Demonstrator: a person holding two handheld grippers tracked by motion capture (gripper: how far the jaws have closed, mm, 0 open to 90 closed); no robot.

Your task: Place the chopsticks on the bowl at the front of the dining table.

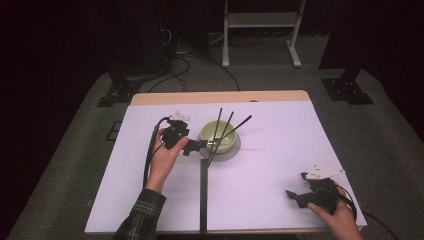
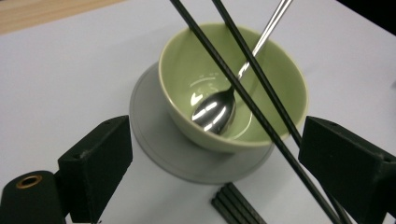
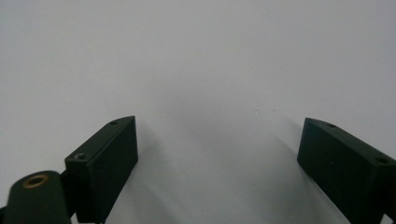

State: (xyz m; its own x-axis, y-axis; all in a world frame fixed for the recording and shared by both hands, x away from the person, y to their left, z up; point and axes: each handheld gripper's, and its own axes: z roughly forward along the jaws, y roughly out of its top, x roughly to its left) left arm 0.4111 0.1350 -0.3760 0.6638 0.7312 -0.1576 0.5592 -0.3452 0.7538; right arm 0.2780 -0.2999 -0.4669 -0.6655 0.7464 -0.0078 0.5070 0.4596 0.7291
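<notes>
Standing wide apart, the jaws of the left gripper [image 2: 215, 172] frame a pale green bowl [image 2: 233, 84] and clamp nothing, though two black chopsticks [image 2: 252, 112] pass close to the right jaw. The chopsticks lean across the bowl's rim with their lower ends down near the gripper. A metal spoon [image 2: 217, 109] lies inside the bowl, its handle rising over the far rim. The bowl sits on a grey round mat [image 2: 154, 140], and a dark strip [image 2: 236, 205] on the counter [image 1: 280, 165] runs up just before it. Well apart, near the counter's front right corner, the right gripper [image 1: 296, 196] rests low with its jaws likewise spread, only bare white surface between them.
</notes>
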